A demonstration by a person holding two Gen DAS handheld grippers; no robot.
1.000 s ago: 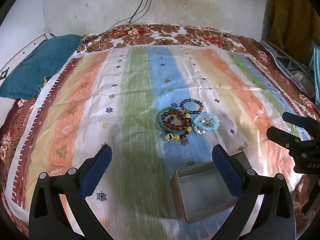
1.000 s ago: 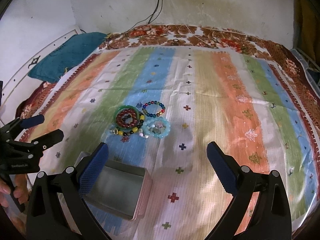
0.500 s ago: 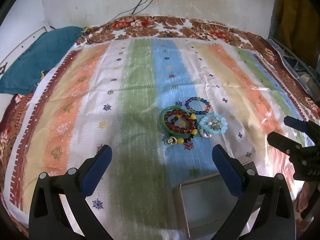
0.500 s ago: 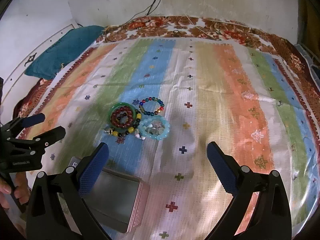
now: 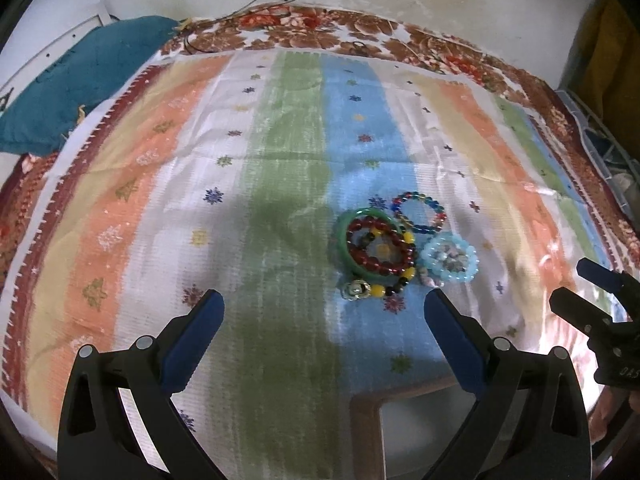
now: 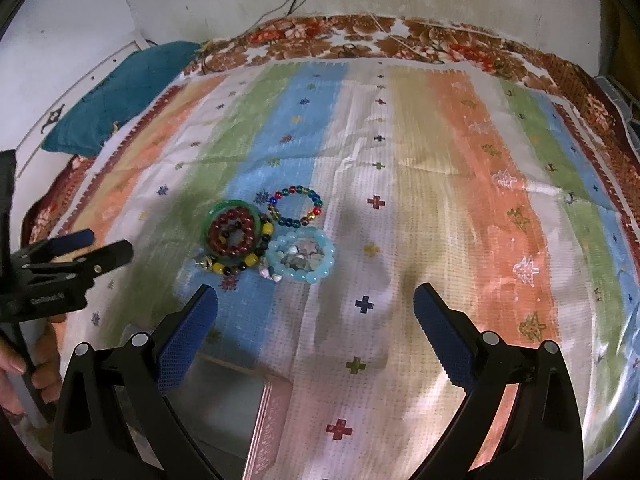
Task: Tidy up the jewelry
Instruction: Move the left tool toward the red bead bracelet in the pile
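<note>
Several bracelets lie clustered on the bed's striped cloth, ahead of both released claws: right of centre for the left claw, left of centre for the right claw, which looks slightly nearer. The tin sits just behind.

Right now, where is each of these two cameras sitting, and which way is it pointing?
Left wrist view: rides the left gripper, facing forward over the striped cloth at the bracelets; its own open blue-padded fingers show, with the right gripper at the right edge.
Right wrist view: rides the right gripper, facing likewise; its open fingers show, with the left gripper and a hand at left.
Both share the bracelets, metal box and teal pillow.
</note>
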